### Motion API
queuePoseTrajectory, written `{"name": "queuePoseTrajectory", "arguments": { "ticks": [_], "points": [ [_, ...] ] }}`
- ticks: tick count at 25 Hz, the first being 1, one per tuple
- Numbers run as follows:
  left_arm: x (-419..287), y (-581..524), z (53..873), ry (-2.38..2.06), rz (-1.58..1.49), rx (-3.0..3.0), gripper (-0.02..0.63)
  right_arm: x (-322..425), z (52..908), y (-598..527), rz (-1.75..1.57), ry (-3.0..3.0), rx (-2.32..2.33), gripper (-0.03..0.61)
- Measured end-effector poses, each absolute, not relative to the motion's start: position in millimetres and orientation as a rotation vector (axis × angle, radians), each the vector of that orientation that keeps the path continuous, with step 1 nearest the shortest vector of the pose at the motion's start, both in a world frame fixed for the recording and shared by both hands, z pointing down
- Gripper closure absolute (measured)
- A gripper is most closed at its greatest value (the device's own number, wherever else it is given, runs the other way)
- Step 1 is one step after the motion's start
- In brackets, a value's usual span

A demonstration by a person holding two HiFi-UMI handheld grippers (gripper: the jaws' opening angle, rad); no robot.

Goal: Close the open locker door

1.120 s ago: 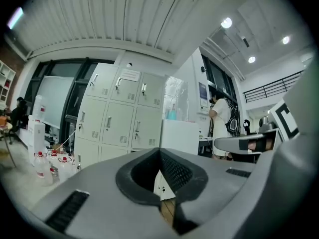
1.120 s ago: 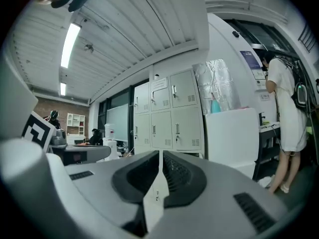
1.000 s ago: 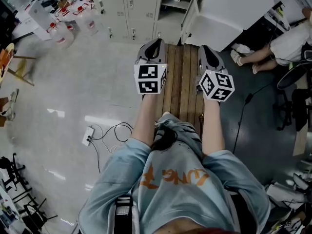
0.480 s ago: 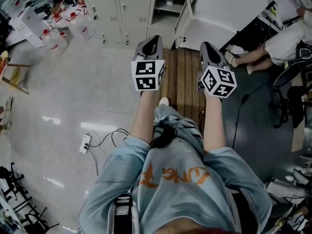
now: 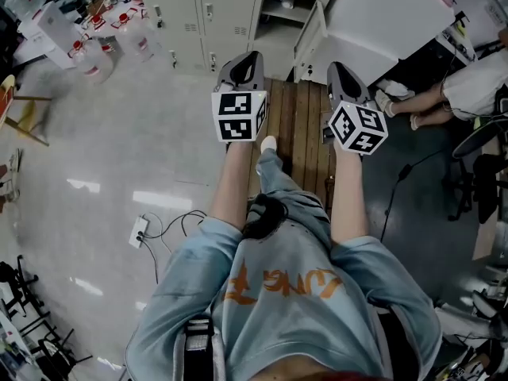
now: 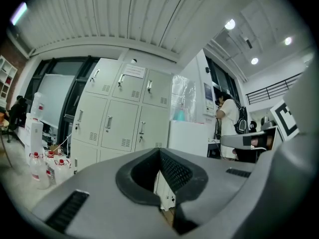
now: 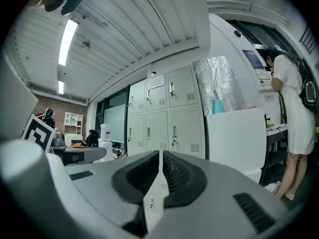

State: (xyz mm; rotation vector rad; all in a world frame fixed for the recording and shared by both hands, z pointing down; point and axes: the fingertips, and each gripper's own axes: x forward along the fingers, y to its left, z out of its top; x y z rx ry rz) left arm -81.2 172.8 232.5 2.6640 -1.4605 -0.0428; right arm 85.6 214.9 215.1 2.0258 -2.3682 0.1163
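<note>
**Closing In on a Locker Left Ajar**

Standing on a run of wooden planks (image 5: 298, 125), a person holds the left claw (image 5: 251, 57) and the right claw (image 5: 339, 68) level, both aimed at a bank of pale lockers (image 5: 198, 14). Each claw has its jaws pressed together with nothing between them, as each gripper view confirms. The open locker door (image 5: 309, 40) juts out ahead, between the lines of the two claws and nearer the right one, well apart from both. Its open compartment (image 5: 279, 14) lies just to the left of the door.

The likely hazards are a glancing push and a weak one. Closed tips could skid across smooth sheet metal, and a shove near the hinge side would probably leave the door short of latching or let it bounce back.

Only the head view shows the door swung outward and the shelf inside. The left gripper view shows the shut doors face-on, with their handles (image 6: 108, 122). The right gripper view adds a ceiling strip light (image 7: 67, 41), which the downward-looking head camera misses.
</note>
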Motion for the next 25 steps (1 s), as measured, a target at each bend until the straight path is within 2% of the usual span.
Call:
{"name": "queuePoseTrajectory", "arguments": {
  "ticks": [11, 19, 25],
  "points": [
    [-18, 78, 263, -1.428, 0.135, 2.710, 0.595, 153, 242, 112, 0.243, -2.351, 2.082, 0.535],
    [14, -1, 321, -1.401, 0.276, 2.605, 0.595, 178, 285, 23, 0.311, -2.363, 2.001, 0.535],
    [54, -55, 343, -1.340, 0.430, 2.615, 0.595, 235, 310, -38, 0.471, -2.389, 2.100, 0.535]
  ]
}}
